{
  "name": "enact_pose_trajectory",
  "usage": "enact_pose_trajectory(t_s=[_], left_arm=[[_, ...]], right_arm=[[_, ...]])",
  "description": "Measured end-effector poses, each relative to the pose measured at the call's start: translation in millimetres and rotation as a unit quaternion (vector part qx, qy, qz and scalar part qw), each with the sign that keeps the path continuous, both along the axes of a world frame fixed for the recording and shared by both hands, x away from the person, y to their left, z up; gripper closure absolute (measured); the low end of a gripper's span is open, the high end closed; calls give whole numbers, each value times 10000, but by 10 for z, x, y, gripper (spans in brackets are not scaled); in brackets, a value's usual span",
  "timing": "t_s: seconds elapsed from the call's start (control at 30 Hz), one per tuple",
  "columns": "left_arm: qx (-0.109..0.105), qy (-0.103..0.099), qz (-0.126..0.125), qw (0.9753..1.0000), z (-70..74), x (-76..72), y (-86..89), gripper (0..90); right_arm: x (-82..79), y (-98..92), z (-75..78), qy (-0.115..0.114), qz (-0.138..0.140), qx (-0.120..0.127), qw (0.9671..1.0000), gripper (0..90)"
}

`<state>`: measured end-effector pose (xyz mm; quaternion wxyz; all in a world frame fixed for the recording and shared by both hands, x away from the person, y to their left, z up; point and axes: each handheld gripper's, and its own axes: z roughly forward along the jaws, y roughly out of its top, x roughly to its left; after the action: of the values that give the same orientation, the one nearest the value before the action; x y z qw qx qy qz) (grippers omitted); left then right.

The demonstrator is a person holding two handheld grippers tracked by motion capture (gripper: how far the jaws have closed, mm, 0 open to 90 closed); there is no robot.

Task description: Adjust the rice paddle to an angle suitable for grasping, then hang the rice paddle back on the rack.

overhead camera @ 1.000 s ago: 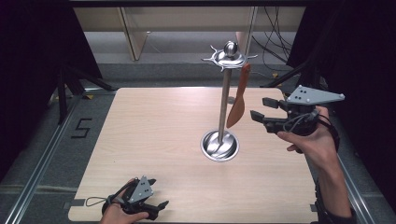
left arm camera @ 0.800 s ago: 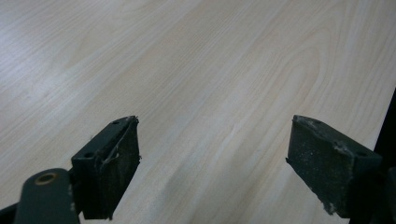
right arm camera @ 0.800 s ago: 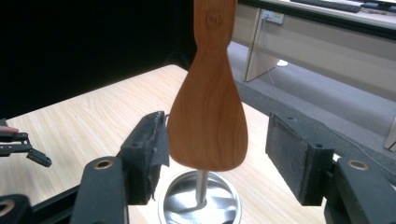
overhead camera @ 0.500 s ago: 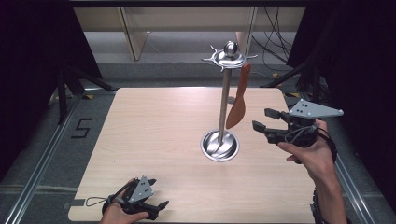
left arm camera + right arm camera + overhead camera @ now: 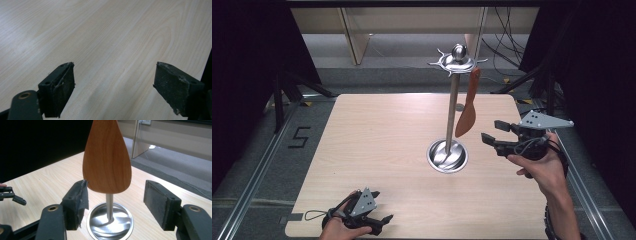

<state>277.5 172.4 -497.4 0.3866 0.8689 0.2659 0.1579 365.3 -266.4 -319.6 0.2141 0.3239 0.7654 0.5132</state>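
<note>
A wooden spatula (image 5: 467,107) hangs blade-down from a hook on a metal utensil stand (image 5: 452,110) with a round shiny base (image 5: 447,156) on the table's right half. My right gripper (image 5: 492,134) is held open just right of the stand, below and right of the blade tip, with nothing in it. In the right gripper view the spatula blade (image 5: 107,160) hangs ahead between the two pads (image 5: 76,203), above the base (image 5: 110,221). My left gripper (image 5: 379,224) rests open at the table's front edge; its pads (image 5: 61,88) frame bare wood.
The light wooden table (image 5: 377,145) spans most of the view. Black drapes stand at both sides, with cables and wooden furniture legs on the floor behind. A "5" mark (image 5: 298,136) lies on the floor at left.
My right gripper has dropped lower and come slightly back toward the front, away from the spatula blade. The left gripper has stayed put.
</note>
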Motion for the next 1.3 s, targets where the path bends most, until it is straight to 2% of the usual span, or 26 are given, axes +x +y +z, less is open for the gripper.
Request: enact_pose_trajectory(t_s=[0.07,0.17,0.23,0.33,0.37,0.4,0.43,0.47,0.5,0.53,0.57,0.6,0.67,0.7,0.73,0.77,0.83,0.87,0.9,0.93,1.0,1.03,1.1,1.17,1.2,1.3], left_arm=[[-14,-3,1,10000,-1,1,-1,161],[-32,8,-18,10000,-1,10,-4,161],[-31,-2,-8,10000,-2,10,-5,161],[-43,-6,-15,10000,4,14,4,161],[-52,-5,-5,10000,4,14,5,160],[-57,-13,-1,10000,4,13,5,161],[-51,-8,-10,10000,5,13,5,161],[-26,-18,-20,10000,1,16,4,161],[-19,-20,-5,10000,1,8,-1,161],[-31,-6,-23,10000,5,2,-4,161],[-43,-5,-21,10000,3,2,-6,161],[-36,-8,-20,10000,3,2,-4,161],[-34,-9,-21,10000,2,2,-2,160],[-55,-53,-24,10000,1,3,5,160],[-123,27,-65,9999,0,0,2,161],[-112,12,-61,9999,3,-2,3,161],[23,-65,-44,10000,23,-2,9,161],[-39,-75,-23,10000,24,-3,2,161],[4,-73,-74,9999,32,9,12,161],[-127,-55,-14,9999,13,5,-2,160],[-105,-47,-18,9999,6,5,-3,161],[-4,-31,-22,10000,2,8,-4,161],[-69,-74,-33,9999,2,2,-10,161],[-63,-56,-48,10000,5,-2,-6,161],[-45,-94,-26,9999,1,-6,-6,161],[-12,-33,-85,10000,1,-6,-5,161]], right_arm=[[-4,17,-26,53,-50,93,9999,363],[4,9,-61,40,-58,-17,10000,350],[-9,15,-87,141,-50,58,9999,350],[-17,8,-117,255,-41,21,9997,348],[-6,2,-134,192,-24,-39,9998,347],[-16,9,-146,297,-31,-16,9996,345],[-7,5,-171,255,-15,-78,9996,343],[-19,17,-192,363,-28,-44,9993,343],[-9,7,-208,308,-3,-128,9994,341],[-23,29,-234,390,-86,-23,9992,337],[-13,8,-241,355,-54,-180,9992,335],[-29,19,-257,459,-92,-119,9988,335],[-20,13,-274,404,-85,-145,9990,335],[-29,26,-321,499,-109,-93,9986,335],[-32,21,-331,553,-105,-136,9983,335],[-24,37,-369,502,-153,-85,9986,333],[-18,41,-406,565,-92,-211,9981,331],[-28,48,-417,697,-66,-249,9972,331],[-22,57,-442,667,-24,-231,9975,331],[-21,50,-446,696,-17,-313,9971,330],[-11,53,-458,656,-39,-287,9974,330],[-19,57,-490,801,8,-296,9963,329],[-4,47,-506,719,34,-417,9965,329],[-24,79,-539,768,-50,-253,9967,328],[-26,63,-528,853,37,-352,9957,327],[-19,53,-532,739,60,-421,9964,323]])
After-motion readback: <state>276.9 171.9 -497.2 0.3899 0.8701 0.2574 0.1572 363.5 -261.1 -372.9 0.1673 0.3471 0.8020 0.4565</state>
